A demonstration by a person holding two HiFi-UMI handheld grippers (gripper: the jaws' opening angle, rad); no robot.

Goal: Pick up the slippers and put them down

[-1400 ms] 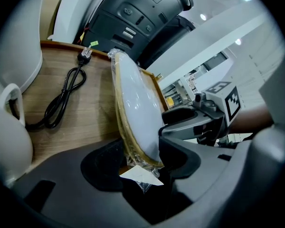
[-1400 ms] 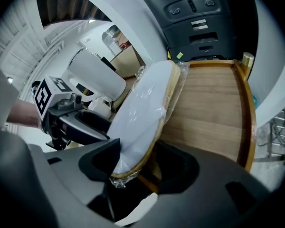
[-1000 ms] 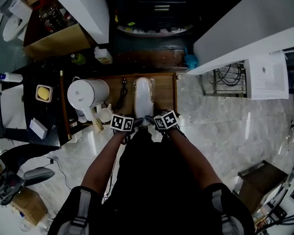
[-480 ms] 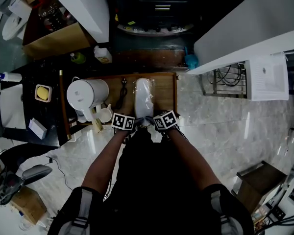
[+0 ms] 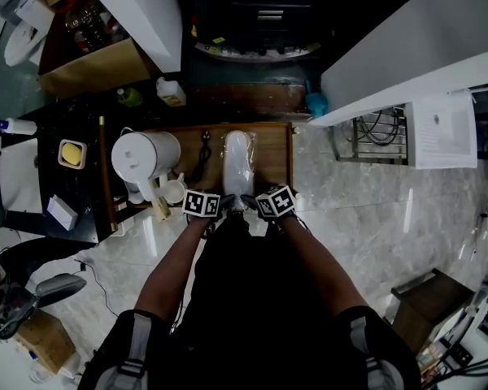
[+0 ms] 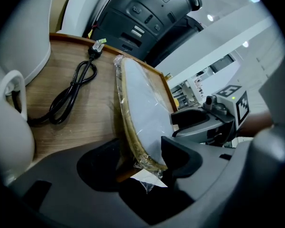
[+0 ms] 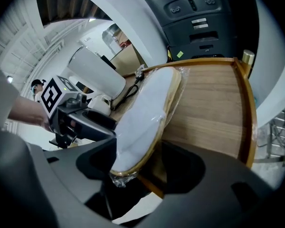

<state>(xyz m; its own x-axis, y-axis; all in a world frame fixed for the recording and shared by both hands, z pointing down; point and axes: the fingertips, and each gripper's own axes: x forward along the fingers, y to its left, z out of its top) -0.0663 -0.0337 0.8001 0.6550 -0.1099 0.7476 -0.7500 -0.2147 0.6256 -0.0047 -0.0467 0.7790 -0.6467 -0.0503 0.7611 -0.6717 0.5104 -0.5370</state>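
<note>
The wooden tray [image 5: 273,158] is my main container. It carries the slippers [image 5: 238,162], a white pair sealed in clear wrap, lying lengthwise from near to far around the middle. Just left of them on the tray is a coiled black cable [image 5: 203,159]. The white kettle [image 5: 145,154] stands at the tray's left end, with a small white mug [image 5: 175,190] by its near side. I can't tell whether the mug is on the tray or just off it. Far off to the left an open cardboard box [image 5: 93,65] shows dark contents that I can't make out.

Both tongs are at the tray's near edge, side by side and angled down. The left gripper [image 6: 140,161] has just been opening and its jaws now stand wide. The near tip of the wrapped slippers sits between them, close against the right jaw and clear of the left one. The right gripper [image 7: 142,163] has also just been opening and is just as wide. The same near end sits between its jaws, close to the left jaw, with a gap on the right. Neither pair is clamped on the pack.

The slippers rest on the tray, reaching away from both tongs towards the far rim.
</note>
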